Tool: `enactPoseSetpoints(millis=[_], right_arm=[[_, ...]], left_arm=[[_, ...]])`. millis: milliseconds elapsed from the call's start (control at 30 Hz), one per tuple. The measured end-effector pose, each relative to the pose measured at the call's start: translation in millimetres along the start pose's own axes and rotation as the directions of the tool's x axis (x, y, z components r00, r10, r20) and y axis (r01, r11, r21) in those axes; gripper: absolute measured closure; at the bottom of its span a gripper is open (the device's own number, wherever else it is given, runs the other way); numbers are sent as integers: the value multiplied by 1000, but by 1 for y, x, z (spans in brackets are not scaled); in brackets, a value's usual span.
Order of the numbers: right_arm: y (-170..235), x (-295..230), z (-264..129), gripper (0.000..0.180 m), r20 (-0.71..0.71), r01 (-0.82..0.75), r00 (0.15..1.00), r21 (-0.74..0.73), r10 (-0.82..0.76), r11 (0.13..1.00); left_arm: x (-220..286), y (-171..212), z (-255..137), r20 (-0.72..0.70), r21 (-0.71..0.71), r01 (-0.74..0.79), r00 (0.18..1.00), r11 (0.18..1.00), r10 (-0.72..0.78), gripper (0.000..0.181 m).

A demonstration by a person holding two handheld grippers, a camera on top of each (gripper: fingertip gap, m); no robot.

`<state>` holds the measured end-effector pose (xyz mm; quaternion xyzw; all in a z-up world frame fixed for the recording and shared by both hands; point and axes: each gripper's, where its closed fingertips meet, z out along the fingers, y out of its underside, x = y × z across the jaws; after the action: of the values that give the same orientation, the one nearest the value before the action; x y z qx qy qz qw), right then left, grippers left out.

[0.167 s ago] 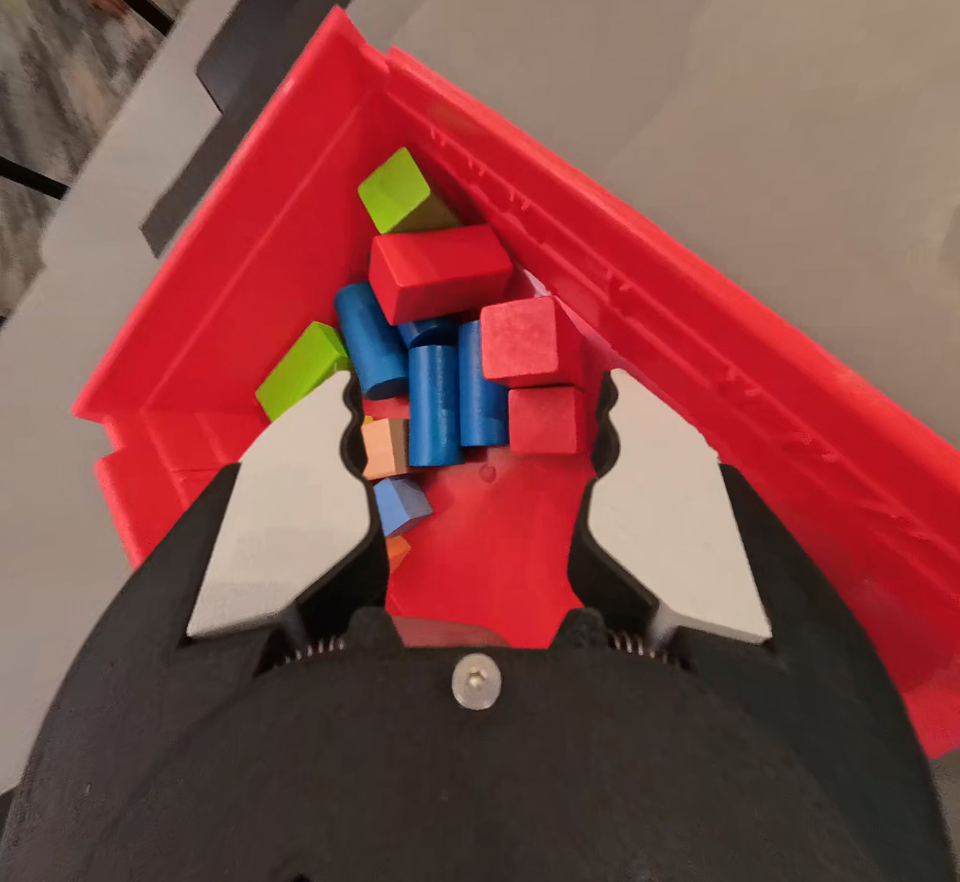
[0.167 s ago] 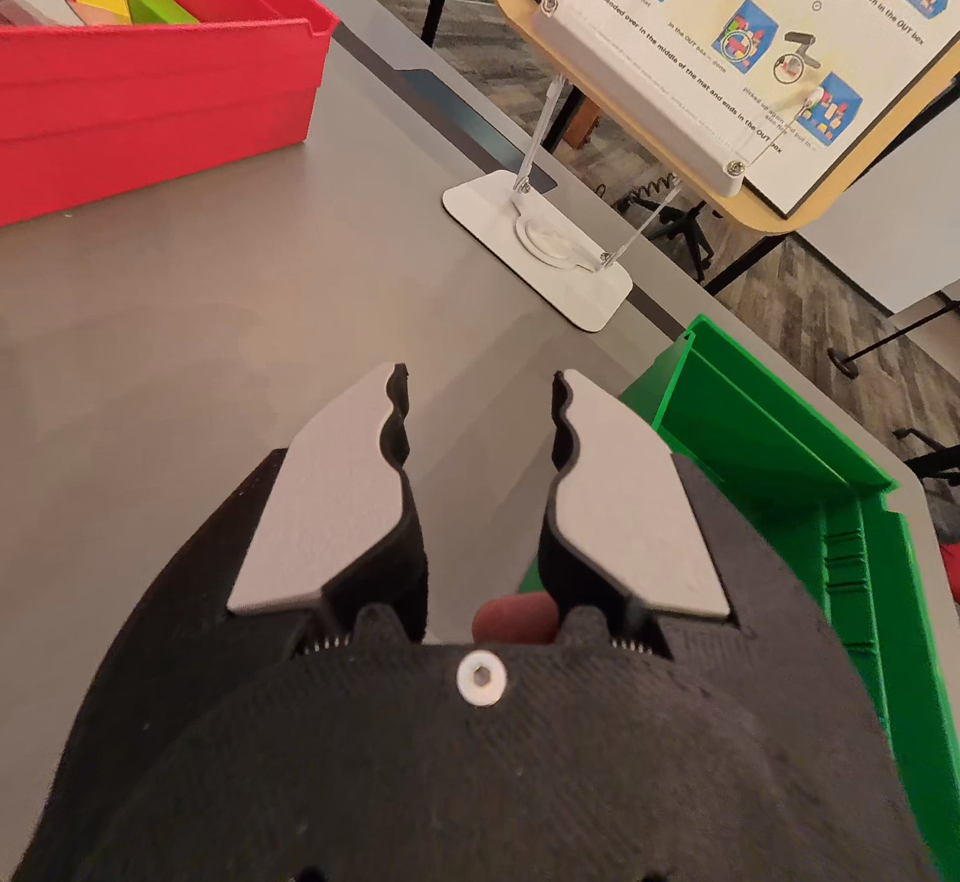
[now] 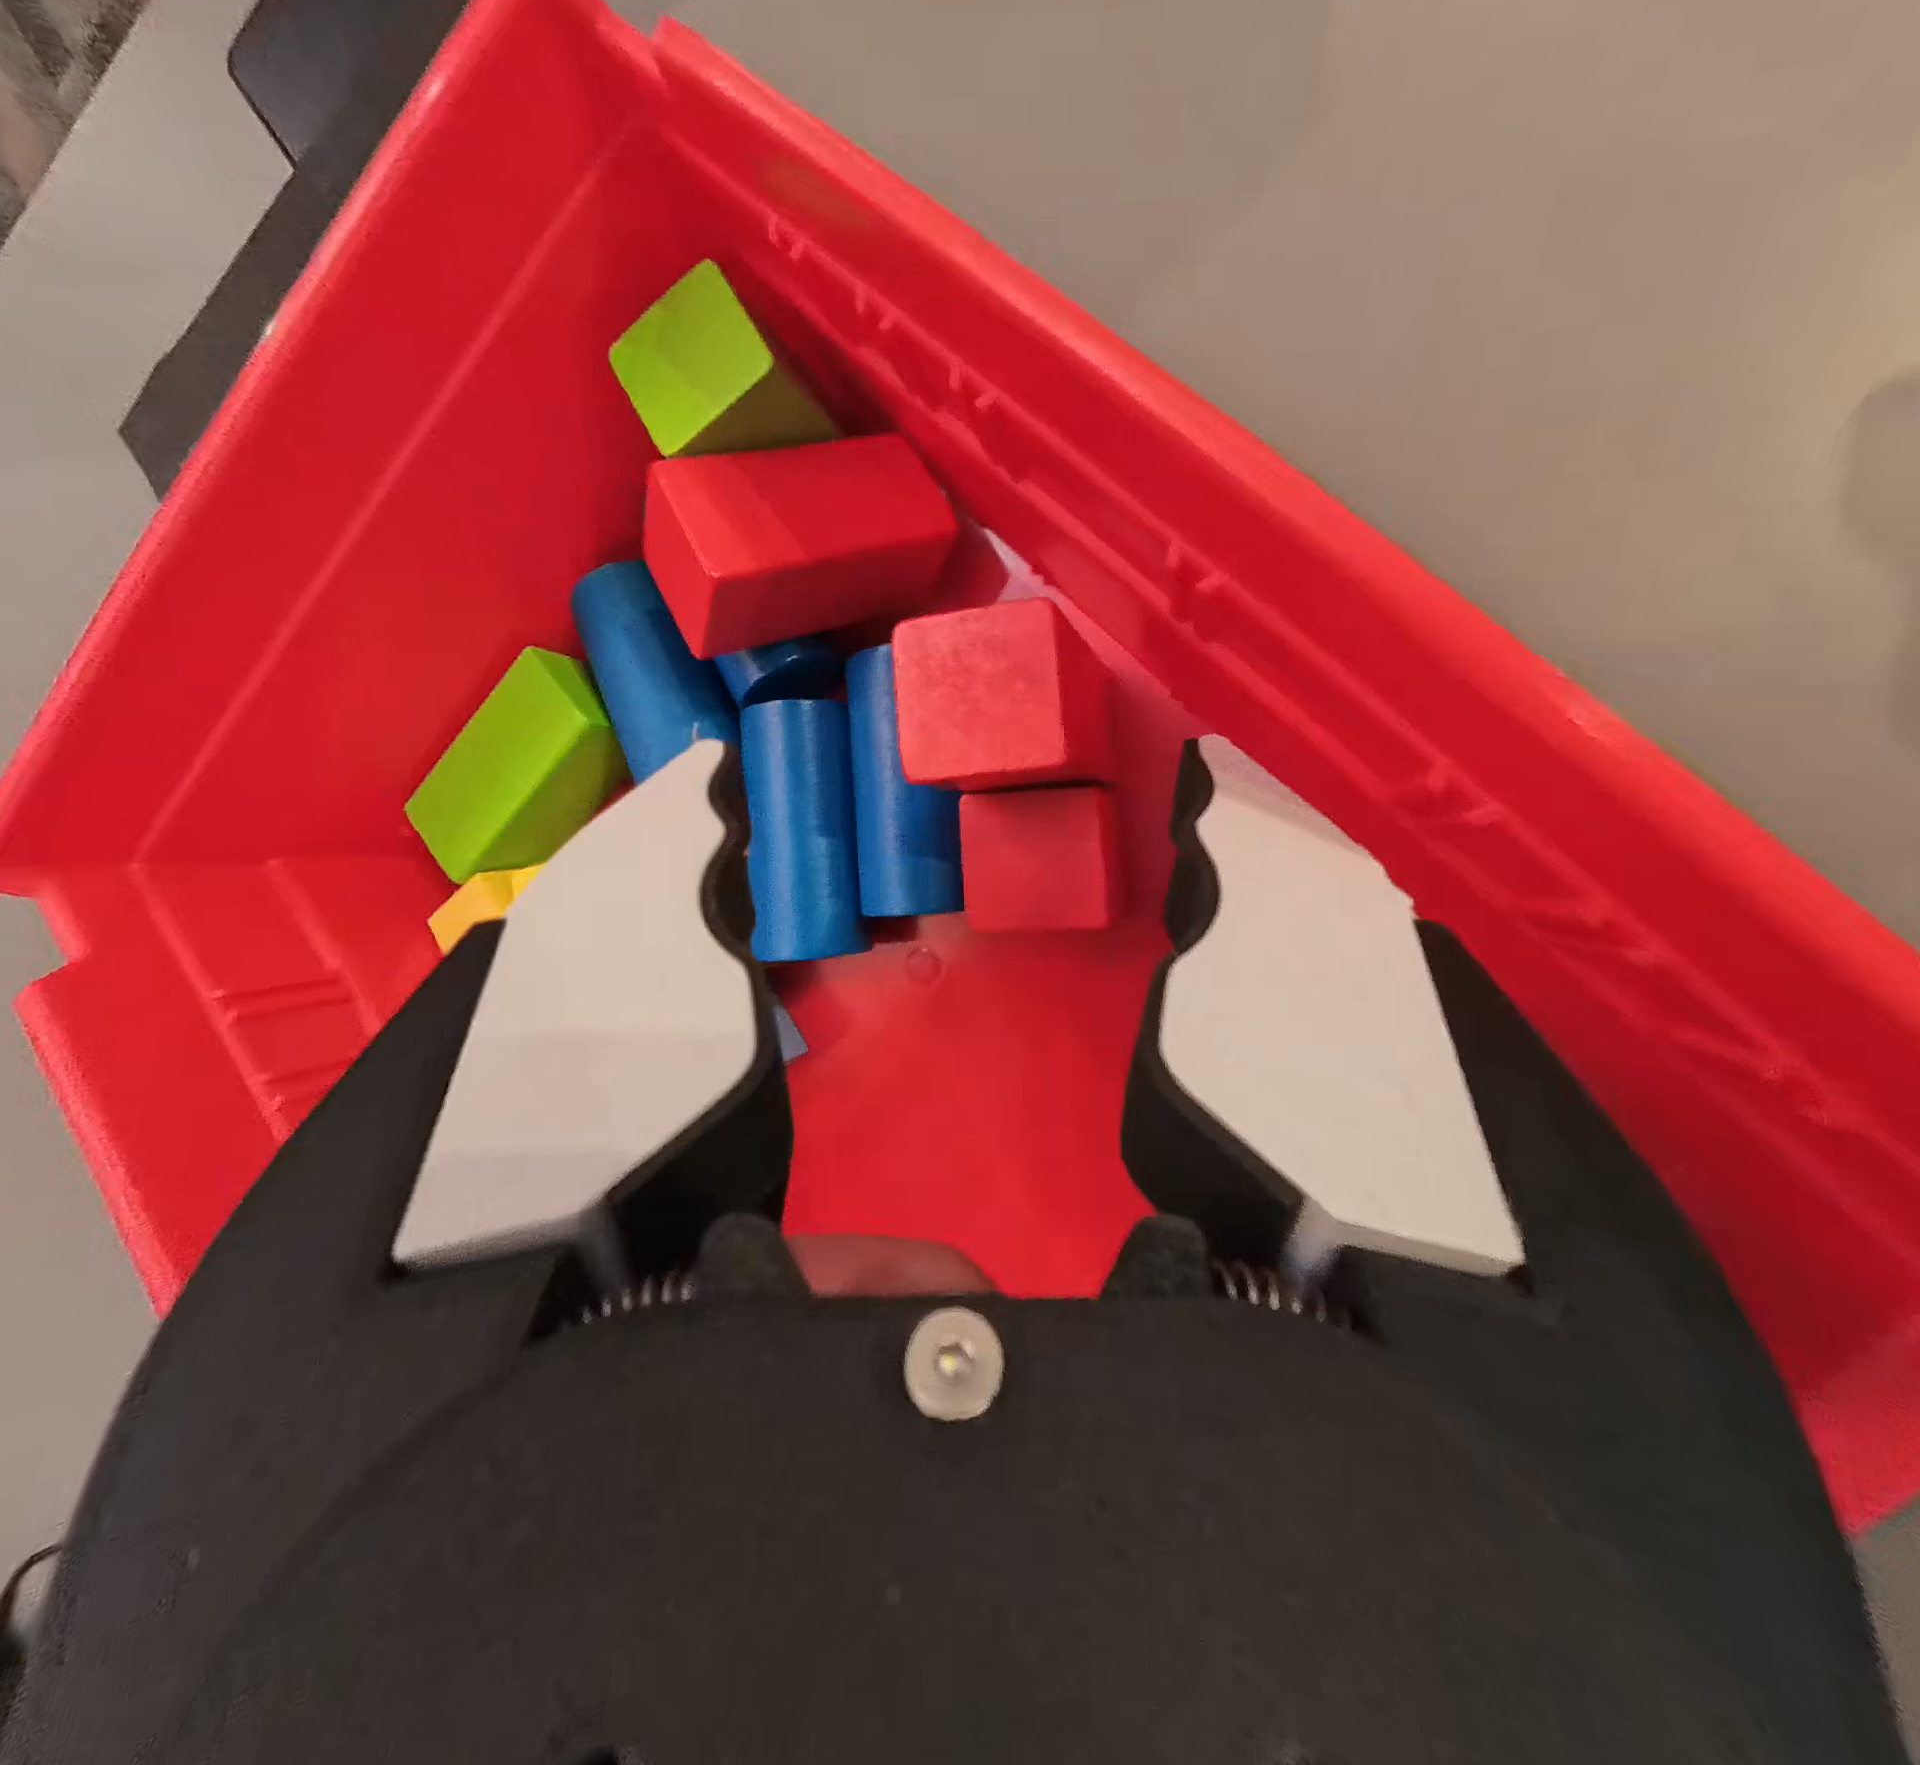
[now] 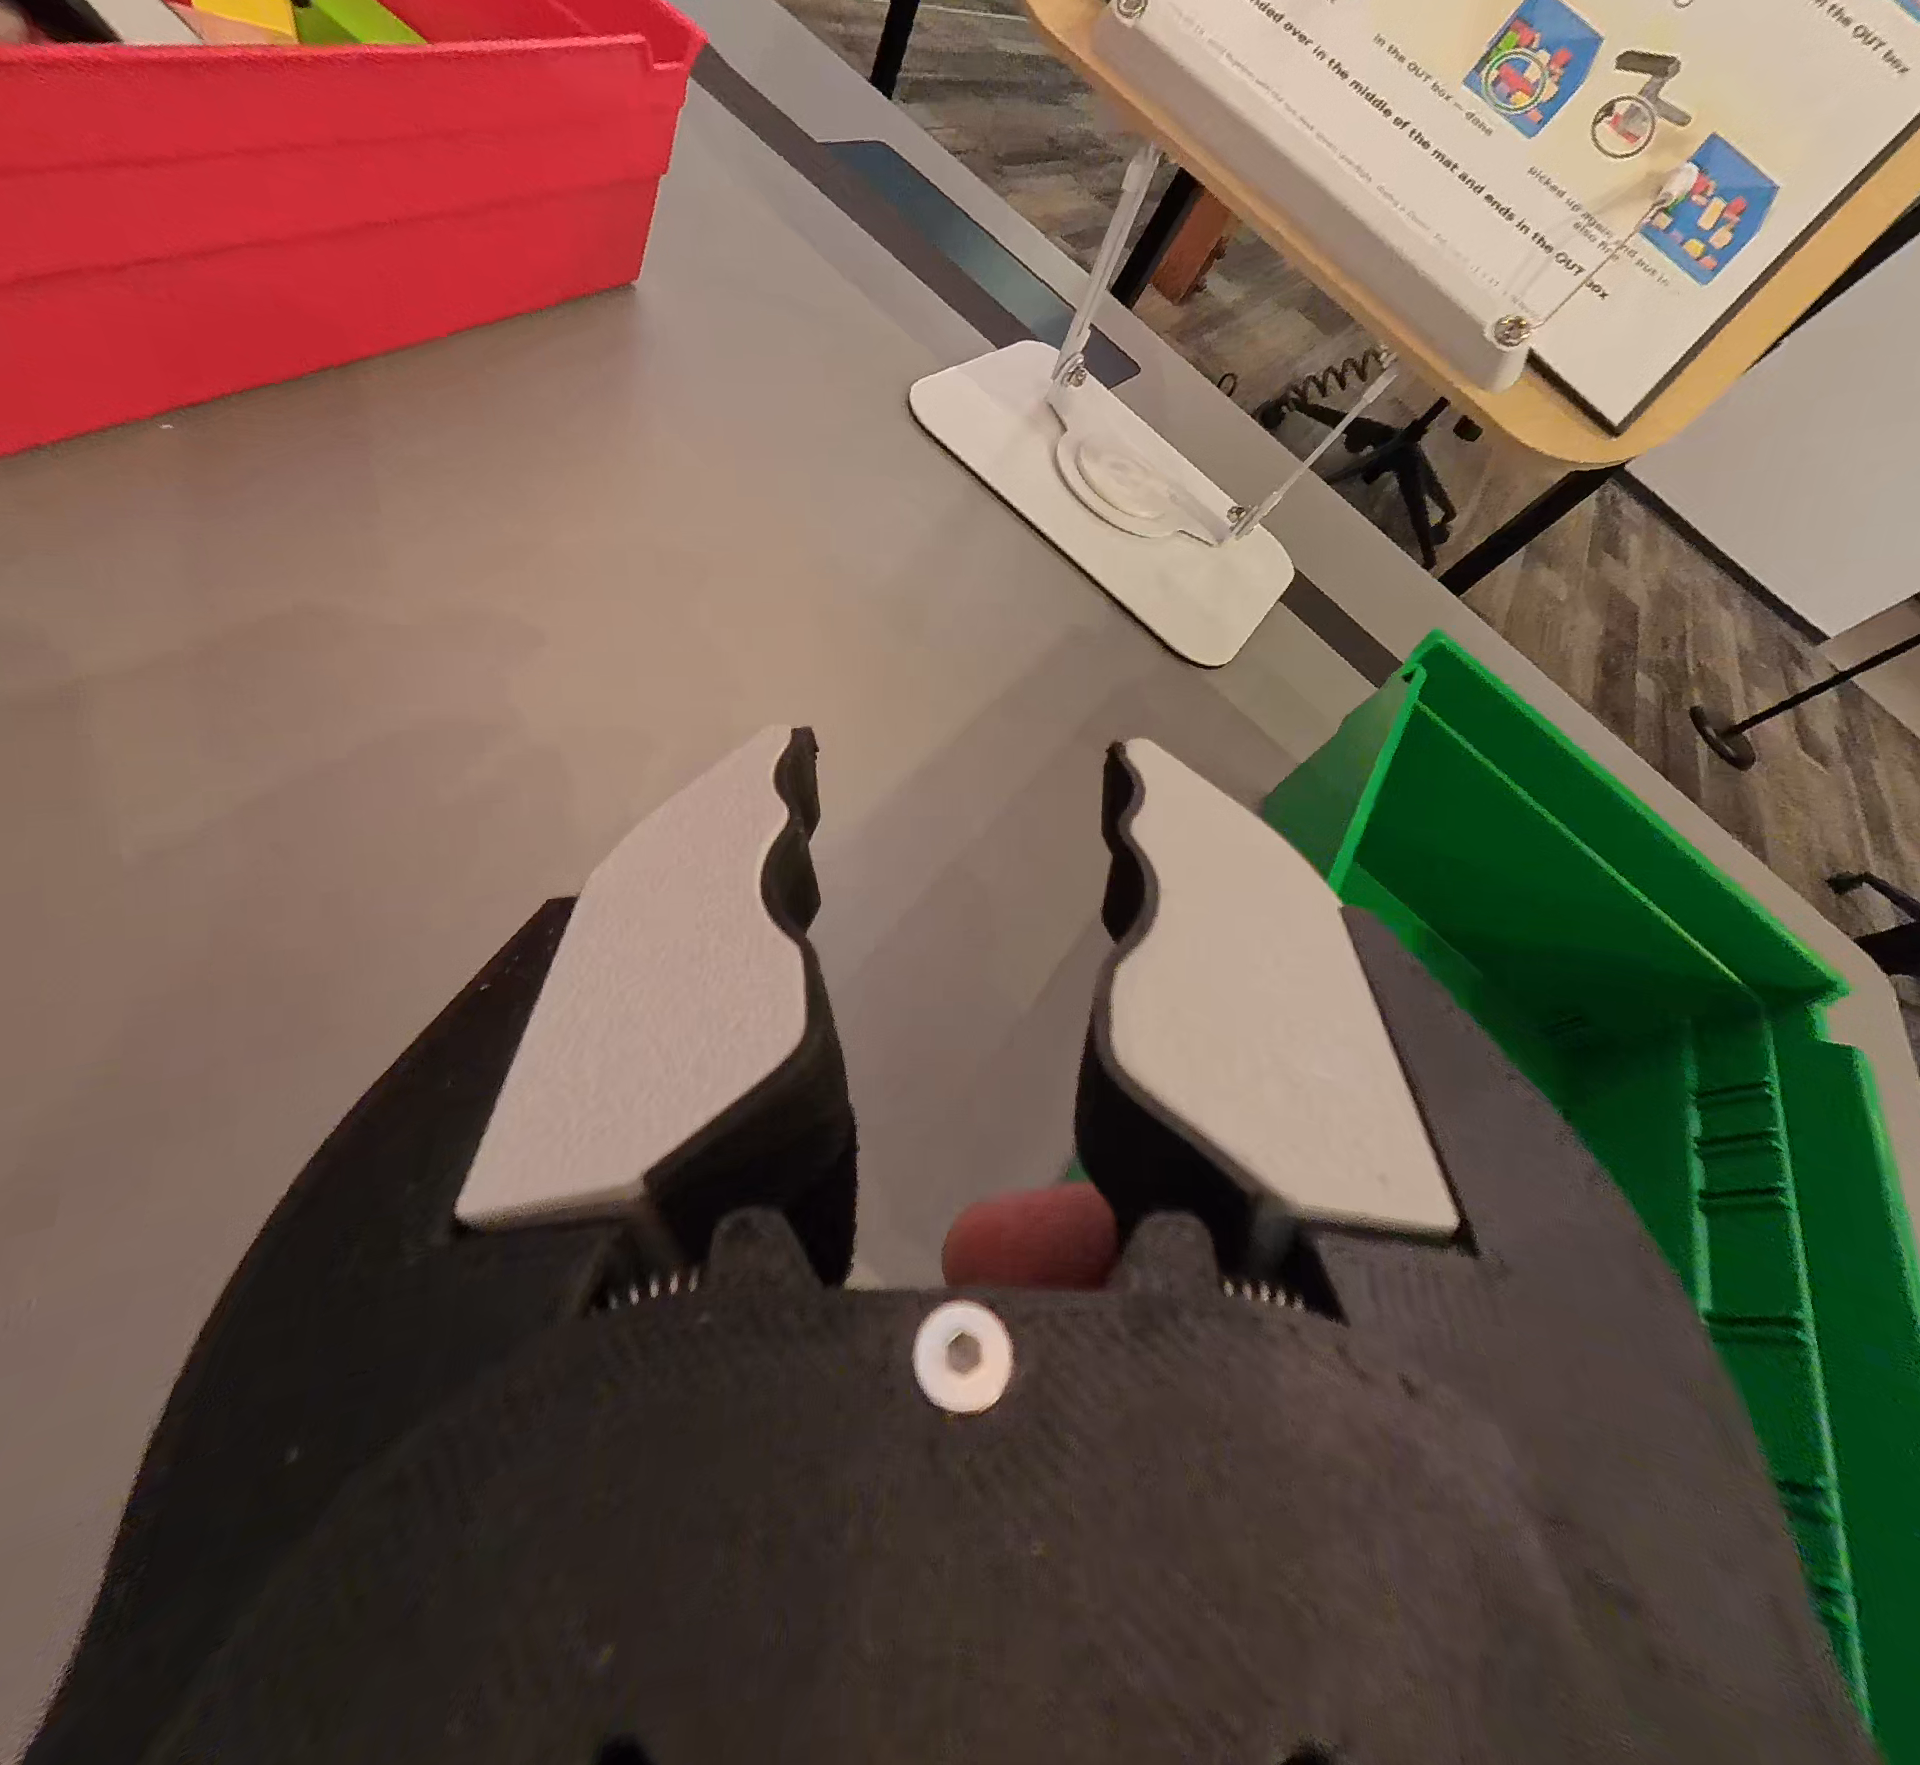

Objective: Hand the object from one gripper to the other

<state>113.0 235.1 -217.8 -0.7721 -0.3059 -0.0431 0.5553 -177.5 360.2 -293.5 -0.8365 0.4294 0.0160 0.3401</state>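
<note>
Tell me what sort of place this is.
Probably an office or lab set up for recording handling tasks. A grey table holds a red bin of coloured blocks and a green bin, with an instruction sheet on a stand; office-chair legs stand behind.

A white stand base is seen resting on the grey table near its far edge, a tilted wooden board bearing a printed sheet being carried above it on thin metal rods.
</note>
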Motion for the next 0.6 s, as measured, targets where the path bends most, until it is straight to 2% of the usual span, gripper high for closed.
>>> enactPoseSetpoints(millis=[100,233,400,600], right_arm=[[0,-4,1,127,16,0,1000,1,0,1000],[0,-3,1,128,16,-1,1000,9,1,1000],[-5,-10,0,129,49,-1,999,31,0,1000],[-31,-31,-8,124,188,-69,981,122,45,990]], left_arm=[[-2,-2,8,29,-10,-14,999,1000,14,112],[5,3,20,-15,-26,-6,1000,1000,6,137],[4,-2,16,-45,37,39,998,999,-37,142],[-22,-28,-26,-96,238,156,986,959,-137,144]])
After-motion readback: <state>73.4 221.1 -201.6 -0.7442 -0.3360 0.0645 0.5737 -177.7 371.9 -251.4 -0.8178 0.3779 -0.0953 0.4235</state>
